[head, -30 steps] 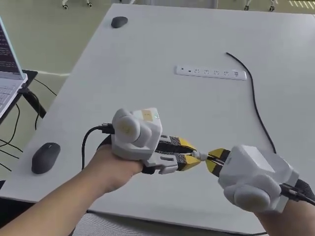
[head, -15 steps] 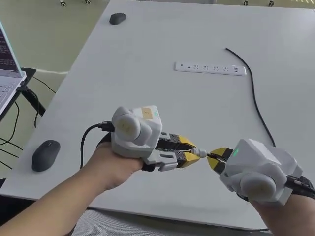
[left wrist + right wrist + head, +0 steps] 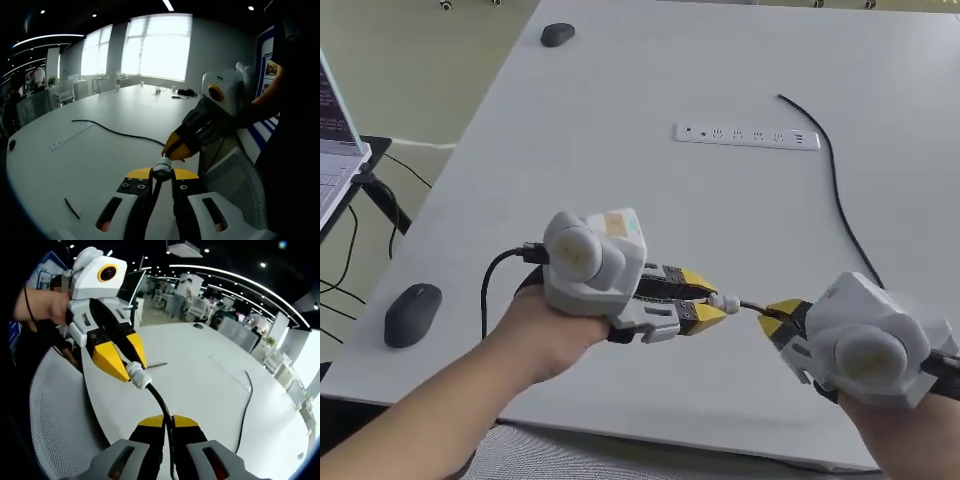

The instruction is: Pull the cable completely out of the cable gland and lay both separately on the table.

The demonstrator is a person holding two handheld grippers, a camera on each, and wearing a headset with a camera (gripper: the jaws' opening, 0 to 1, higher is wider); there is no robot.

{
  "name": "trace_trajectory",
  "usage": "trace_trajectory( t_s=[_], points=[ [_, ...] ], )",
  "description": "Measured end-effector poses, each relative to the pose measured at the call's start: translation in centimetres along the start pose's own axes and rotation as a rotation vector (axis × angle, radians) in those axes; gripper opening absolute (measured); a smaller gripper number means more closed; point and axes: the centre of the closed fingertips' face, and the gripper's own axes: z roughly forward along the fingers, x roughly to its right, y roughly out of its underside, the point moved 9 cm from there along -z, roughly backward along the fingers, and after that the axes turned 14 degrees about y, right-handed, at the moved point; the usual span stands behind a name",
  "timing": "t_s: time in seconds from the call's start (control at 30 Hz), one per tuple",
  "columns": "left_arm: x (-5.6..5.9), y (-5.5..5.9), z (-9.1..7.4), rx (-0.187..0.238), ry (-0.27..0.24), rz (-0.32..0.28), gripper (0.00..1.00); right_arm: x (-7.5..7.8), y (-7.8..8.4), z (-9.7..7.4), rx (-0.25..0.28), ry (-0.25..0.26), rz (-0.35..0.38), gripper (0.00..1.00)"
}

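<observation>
clenching cable gland (image 3: 725, 301), left gripper (image 3: 712, 301); clenching cable (image 3: 159, 399), right gripper (image 3: 168, 421); power strip (image 3: 748, 137) beyond

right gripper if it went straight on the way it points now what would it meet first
Most likely the cable gland, dead ahead along the cable held by the right gripper, then the left gripper clamped on it. Fisheye depth is unclear.

White hand-held grippers (image 3: 712, 308) (image 3: 775, 320), yellow-tipped jaws
</observation>
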Motion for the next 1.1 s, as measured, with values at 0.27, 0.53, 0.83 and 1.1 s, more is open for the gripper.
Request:
trace_trajectory(
  t_s=[0.27,0.53,0.83,1.1],
  points=[
    [0.0,0.0,0.0,-0.002,0.001,-0.001,0.15,0.7,1.5,0.4,-0.06,0.011,0.127,0.0],
    [0.2,0.1,0.1,-0.001,-0.003,-0.001,0.15,1.4,3.3,1.1,-0.123,0.043,0.195,0.0],
    [0.4,0.5,0.3,-0.02,-0.005,0.002,0.15,1.3,5.5,1.7,-0.179,0.041,0.234,0.0],
    [0.3,0.5,0.3,-0.017,-0.01,0.0,0.15,1.5,5.3,1.4,-0.151,0.043,0.202,0.0]
  ],
)
